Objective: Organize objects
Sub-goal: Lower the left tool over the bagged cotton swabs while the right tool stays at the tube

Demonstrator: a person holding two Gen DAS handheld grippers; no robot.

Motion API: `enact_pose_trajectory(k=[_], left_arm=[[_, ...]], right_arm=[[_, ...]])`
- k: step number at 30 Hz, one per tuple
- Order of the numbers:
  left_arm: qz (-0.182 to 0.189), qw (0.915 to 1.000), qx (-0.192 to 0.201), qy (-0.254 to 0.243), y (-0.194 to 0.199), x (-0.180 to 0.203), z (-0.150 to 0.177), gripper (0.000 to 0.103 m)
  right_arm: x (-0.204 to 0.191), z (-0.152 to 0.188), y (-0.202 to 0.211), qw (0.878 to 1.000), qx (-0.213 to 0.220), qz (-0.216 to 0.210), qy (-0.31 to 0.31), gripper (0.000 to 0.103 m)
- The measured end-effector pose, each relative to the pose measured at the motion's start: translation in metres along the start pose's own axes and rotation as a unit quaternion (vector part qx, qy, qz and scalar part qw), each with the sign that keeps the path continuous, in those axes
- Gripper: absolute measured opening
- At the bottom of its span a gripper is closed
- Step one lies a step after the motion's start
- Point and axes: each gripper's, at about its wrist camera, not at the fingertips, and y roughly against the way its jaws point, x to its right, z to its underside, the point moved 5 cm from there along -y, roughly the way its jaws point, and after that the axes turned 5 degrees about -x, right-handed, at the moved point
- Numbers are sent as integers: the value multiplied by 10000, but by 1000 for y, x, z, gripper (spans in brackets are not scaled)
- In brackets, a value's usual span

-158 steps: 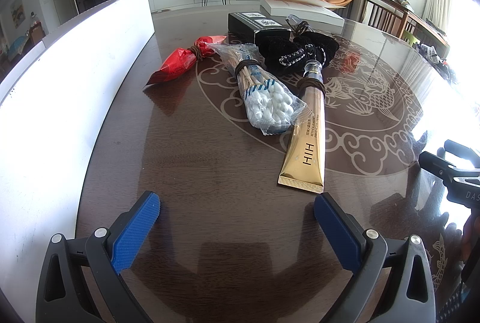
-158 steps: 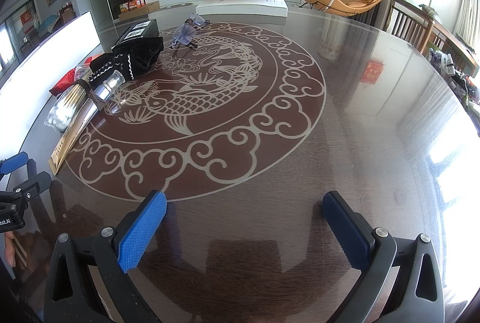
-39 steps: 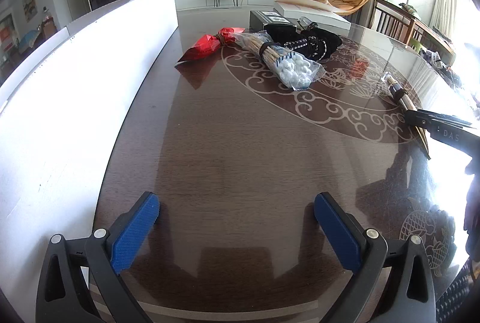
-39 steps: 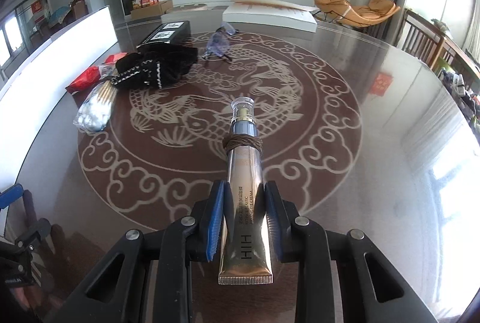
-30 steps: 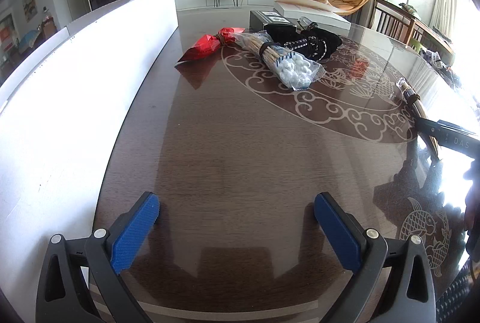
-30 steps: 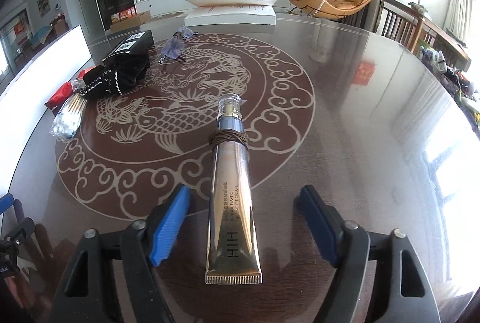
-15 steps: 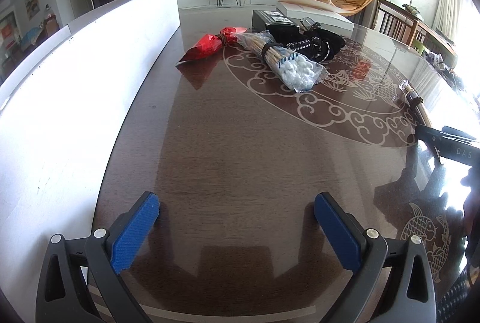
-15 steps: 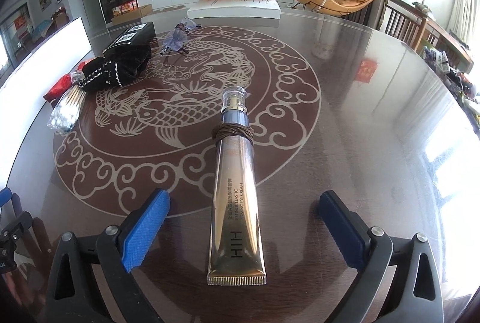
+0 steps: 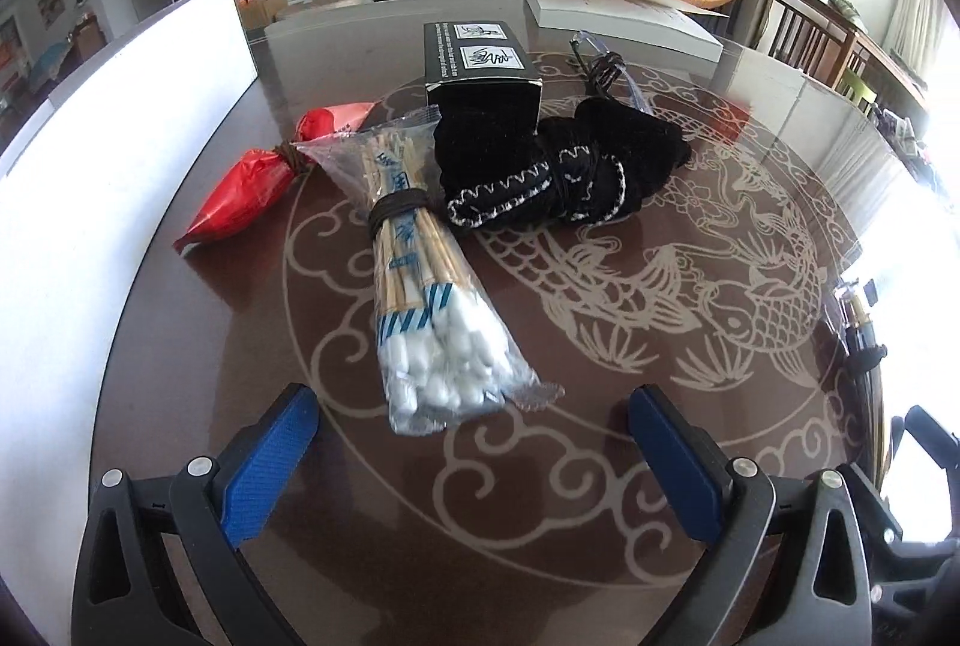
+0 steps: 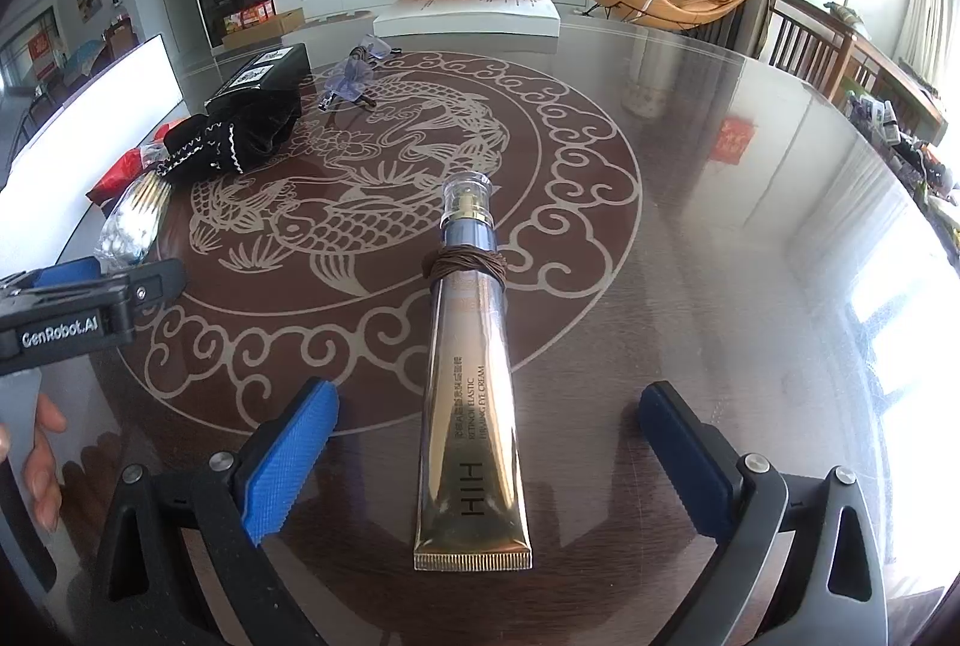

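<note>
Both pairs of jaws stand wide and hold nothing. Between the blue pads of the right gripper (image 10: 483,457) lies the gold eye-cream tube (image 10: 471,418), flat on the table (image 10: 750,286), untouched by either pad, its crimped end at 6 o'clock and its clear cap at 12. The left gripper (image 9: 474,457) faces the bag of cotton swabs (image 9: 423,322), whose white-tipped end sits just ahead of the pads, toward 12 o'clock.

Judging by this, the swabs are the next pick. It would go best with the pads closing across the bundle near its brown elastic tie (image 9: 396,208), where the sticks are stiff, since the loose plastic is likely to slip.

At 1 o'clock from the swabs lie a black pouch with white stitching (image 9: 558,172) and a black box (image 9: 480,63); a red packet (image 9: 246,190) at 10.

Readable writing: "HIH" and "RETINOL ELASTIC FIRMING EYE CREAM" on the tube, "GenRobot.AI" on the left gripper's body.
</note>
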Motion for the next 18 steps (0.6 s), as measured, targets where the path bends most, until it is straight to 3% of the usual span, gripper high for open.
enact_pose_trajectory(k=[4,9,11,12,13,15,18], left_arm=[[-83,9998,-117,164,-14,-6,-30,103],[-9,9998,-203,-15,-20,-12,-45,103],[-13,10000,0,-34,-14,-17,-44,82],[-9,10000,92,-32,-10,-20,-43,64],[5,9999,137,-43,-7,-22,-40,53],[54,9996,216,-150,-1,-23,-32,37],[137,9992,316,-208,11,-26,-7,32]], right_arm=[[0,0,0,10000,0,-1,0,101],[0,0,0,10000,0,-2,-1,101],[0,0,0,10000,0,-2,-1,101],[0,0,0,10000,0,-2,-2,101],[1,0,0,10000,-1,-2,-1,101],[0,0,0,10000,-1,-2,-2,101],[1,0,0,10000,-1,-1,-1,101]])
